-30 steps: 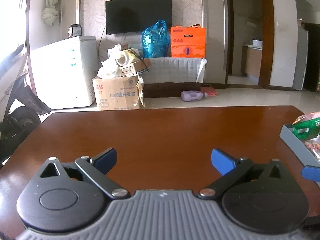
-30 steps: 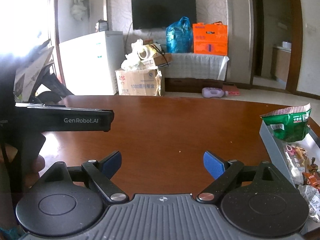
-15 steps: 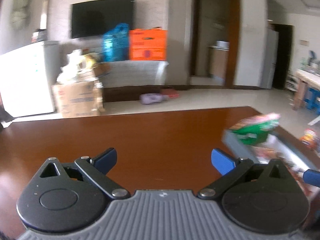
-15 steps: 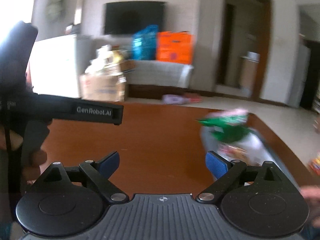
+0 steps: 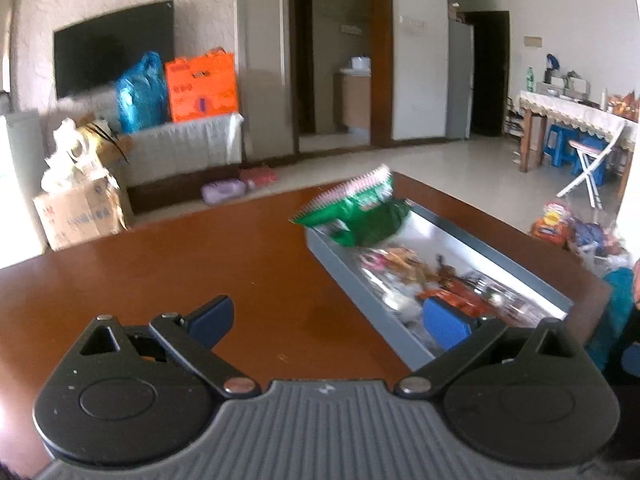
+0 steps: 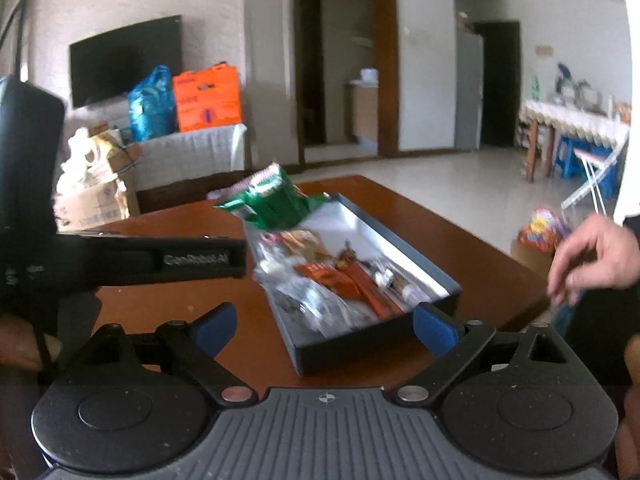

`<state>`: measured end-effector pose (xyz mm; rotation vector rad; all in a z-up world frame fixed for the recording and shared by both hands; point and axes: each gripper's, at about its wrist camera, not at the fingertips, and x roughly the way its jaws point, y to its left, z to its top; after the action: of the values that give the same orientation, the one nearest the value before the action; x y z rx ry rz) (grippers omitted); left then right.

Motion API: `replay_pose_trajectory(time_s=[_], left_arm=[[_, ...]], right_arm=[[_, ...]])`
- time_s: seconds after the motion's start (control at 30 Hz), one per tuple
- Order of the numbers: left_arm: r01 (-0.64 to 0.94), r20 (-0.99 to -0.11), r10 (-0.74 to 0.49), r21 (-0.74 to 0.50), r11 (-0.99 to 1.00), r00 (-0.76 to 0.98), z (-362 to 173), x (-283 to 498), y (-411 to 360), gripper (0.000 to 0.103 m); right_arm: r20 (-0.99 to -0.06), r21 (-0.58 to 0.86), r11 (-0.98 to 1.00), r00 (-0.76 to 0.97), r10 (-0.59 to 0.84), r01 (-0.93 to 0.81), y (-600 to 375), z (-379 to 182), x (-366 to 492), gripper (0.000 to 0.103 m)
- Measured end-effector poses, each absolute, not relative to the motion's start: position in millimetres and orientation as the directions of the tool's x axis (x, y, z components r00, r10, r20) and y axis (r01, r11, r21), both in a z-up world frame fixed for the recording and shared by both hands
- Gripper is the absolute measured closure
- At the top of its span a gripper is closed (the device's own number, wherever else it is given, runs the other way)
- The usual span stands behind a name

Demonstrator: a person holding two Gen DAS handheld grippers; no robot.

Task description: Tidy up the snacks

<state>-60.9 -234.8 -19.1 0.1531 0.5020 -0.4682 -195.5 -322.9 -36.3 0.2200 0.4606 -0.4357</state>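
Note:
A grey tray [image 5: 352, 280] lies on the brown table [image 5: 180, 272], filled with several small snack packets [image 5: 440, 280]. A green snack bag [image 5: 360, 220] rests on its far end. My left gripper [image 5: 328, 320] is open and holds nothing, with its right fingertip in front of the tray's near end. In the right wrist view the tray [image 6: 360, 346] sits just beyond my open right gripper [image 6: 325, 327], with the packets [image 6: 340, 280] and green bag [image 6: 276, 204] further back. The left gripper's black body [image 6: 160, 260] reaches in from the left.
A person's bare hand [image 6: 592, 256] hovers at the right, past the table's edge [image 6: 500, 280]. More bagged snacks [image 5: 560, 228] lie beyond the table on the right. A cardboard box [image 5: 76, 212], a TV and a cloth-covered bench stand at the far wall.
Both views have swung to the right, so the tray has shifted from the right edge towards the middle. A hand has come into the right wrist view. Both grippers stay open.

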Motion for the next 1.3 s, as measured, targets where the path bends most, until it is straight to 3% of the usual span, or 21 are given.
replay_pose_trajectory(time_s=[0.17,0.57,1.3], left_arm=[[0.498,-0.492,-0.395,0.093,0.862,0.776,-27,-82,-253,0.001],[0.531,-0.517,-0.404,0.119,0.839,0.755,-41,-94,-265,0.001],[0.537,-0.505,-0.414,0.120,0.835,0.757,-45,-91,-262,0.001]], right_arm=[[-0.494,0.124,0.887,0.803,-0.333,0.444,-325,-41,-201,0.007],[-0.555,0.180,0.866,0.775,-0.303,0.467,-334,-53,-198,0.006],[-0.560,0.198,0.872,0.782,-0.275,0.448,-334,-54,-198,0.006]])
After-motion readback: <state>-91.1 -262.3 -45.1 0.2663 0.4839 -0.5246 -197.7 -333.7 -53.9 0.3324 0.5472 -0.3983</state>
